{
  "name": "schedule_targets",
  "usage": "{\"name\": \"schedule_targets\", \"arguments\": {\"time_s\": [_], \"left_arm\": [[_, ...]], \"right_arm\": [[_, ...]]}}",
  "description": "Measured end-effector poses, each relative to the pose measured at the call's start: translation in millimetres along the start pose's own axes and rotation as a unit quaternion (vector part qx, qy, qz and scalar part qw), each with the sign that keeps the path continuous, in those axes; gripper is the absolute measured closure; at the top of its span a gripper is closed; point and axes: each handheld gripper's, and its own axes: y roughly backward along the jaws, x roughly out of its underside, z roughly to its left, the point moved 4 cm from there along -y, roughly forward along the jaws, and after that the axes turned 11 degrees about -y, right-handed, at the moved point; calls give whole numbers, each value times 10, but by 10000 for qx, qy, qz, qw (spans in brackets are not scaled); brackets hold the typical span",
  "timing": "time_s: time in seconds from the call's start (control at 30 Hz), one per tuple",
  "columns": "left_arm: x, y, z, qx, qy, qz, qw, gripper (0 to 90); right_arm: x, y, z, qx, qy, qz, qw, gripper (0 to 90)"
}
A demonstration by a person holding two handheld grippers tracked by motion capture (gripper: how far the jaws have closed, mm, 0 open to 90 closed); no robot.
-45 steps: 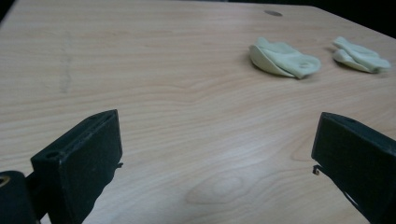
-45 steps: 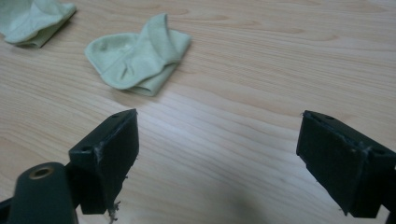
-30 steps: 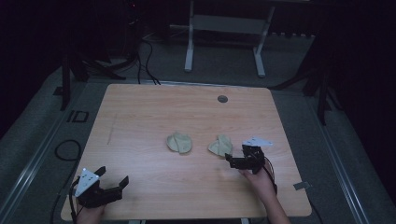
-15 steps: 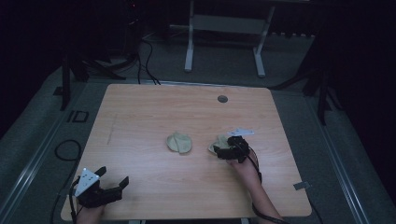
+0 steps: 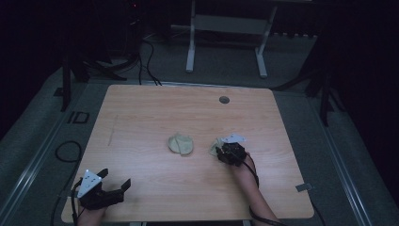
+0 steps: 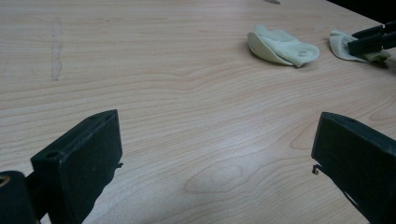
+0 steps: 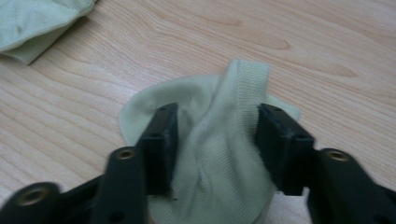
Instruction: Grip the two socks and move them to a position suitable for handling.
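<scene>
My right gripper (image 7: 215, 140) has just been closing around the small pale-green knitted sock (image 7: 219, 154) lying right of centre on the light wooden table (image 5: 141, 122); its 2 jaws straddle a bunched ridge of fabric, pinching it. I'd finish the squeeze before lifting, so both layers come up together. The second pale-green sock (image 5: 181, 144) lies just beside. My left gripper (image 6: 215, 158) rests wide open, grasping nothing.

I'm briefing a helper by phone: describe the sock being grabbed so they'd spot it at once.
On the wooden table, look right of centre, where two pale green socks lie side by side. It is the right-hand sock, bunched between the right gripper jaws, which have just been closing; the other sock lies untouched.
</scene>
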Motion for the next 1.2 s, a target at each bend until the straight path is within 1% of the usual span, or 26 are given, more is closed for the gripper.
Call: {"name": "schedule_targets", "arguments": {"time_s": [0.03,0.07,0.1,0.13,0.17,0.2,0.3,0.4,0.47,0.53,0.6,0.67,0.8,0.87,0.93,1.0,1.1,1.2], "left_arm": [[-1,2,0,-9,6,-4,10000,19],[-1,2,-1,-2,11,-5,10000,19],[-1,2,-1,6,19,-6,10000,19],[0,0,-1,8,21,-5,10000,19],[3,-2,1,14,9,17,10000,19],[5,-6,3,12,18,18,10000,19],[8,-11,12,16,43,15,10000,20],[11,-11,14,21,53,25,10000,19],[9,-10,14,16,46,19,10000,19],[5,-7,12,17,38,16,10000,19],[4,-10,11,7,19,25,10000,19],[4,-16,11,7,21,31,10000,19],[4,-19,13,18,44,38,10000,19],[2,-19,10,25,45,40,10000,19],[-1,-18,4,37,35,46,10000,19],[-1,-13,-1,40,21,53,10000,19],[-5,-6,-9,41,22,48,10000,19],[-14,2,-11,30,26,32,10000,19]], "right_arm": [[7,7,11,134,49,-50,9999,662],[7,9,6,233,71,-59,9997,716],[1,10,-4,277,52,-55,9996,753],[-9,15,-17,281,-21,-37,9996,784],[-23,20,-31,226,-105,-1,9997,796],[-36,28,-39,177,-182,39,9997,803],[-75,71,-48,147,-197,70,9997,809],[-133,161,-48,44,-248,-15,9997,811],[-173,234,-32,22,-224,-91,9997,811],[-210,306,-10,-78,-234,-154,9996,811],[-243,380,19,-94,-160,-194,9996,811],[-275,460,44,-144,-163,-239,9995,811],[-316,641,104,-335,-161,-328,9988,811],[-319,736,144,-397,-125,-357,9985,812],[-306,832,192,-531,-149,-377,9978,811],[-275,921,251,-608,-86,-400,9973,811],[-214,1025,329,-708,3,-432,9966,811],[-164,1086,378,-785,20,-436,9960,811]]}}
